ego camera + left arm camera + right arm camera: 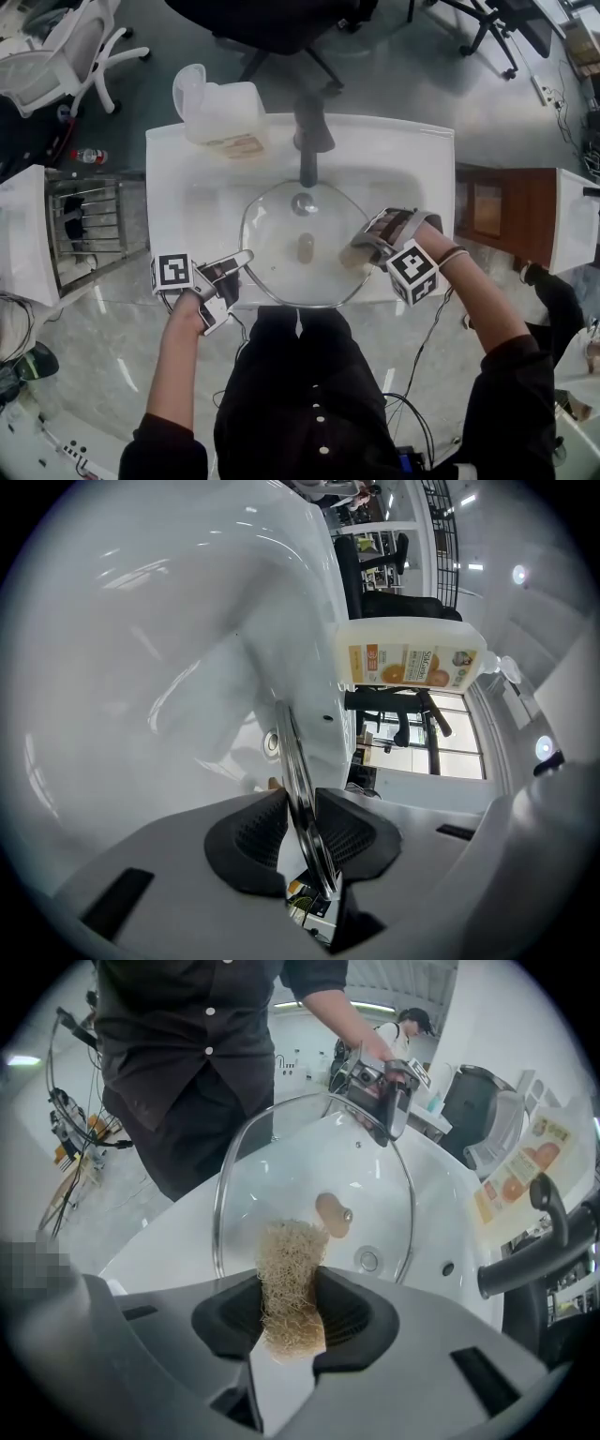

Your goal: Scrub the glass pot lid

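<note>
While your left gripper (302, 808) pinches the glass pot lid (281, 262) by its rim, your right gripper (291, 1314) clamps a loofah pad (291, 1269).
Scrub hard and the lid ahead could slip from that thin edge grip.

Black office chair (272, 23) cut off at 12 o'clock, white chair (66, 47) at 10 o'clock, contents of wire rack (84, 225) at 9 o'clock indistinct, print on jug (412, 663) too small to read

Bright, even overhead light; glare on sink (141, 649); gripper views fisheye, dark corners, sharp w/ no blur.
</note>
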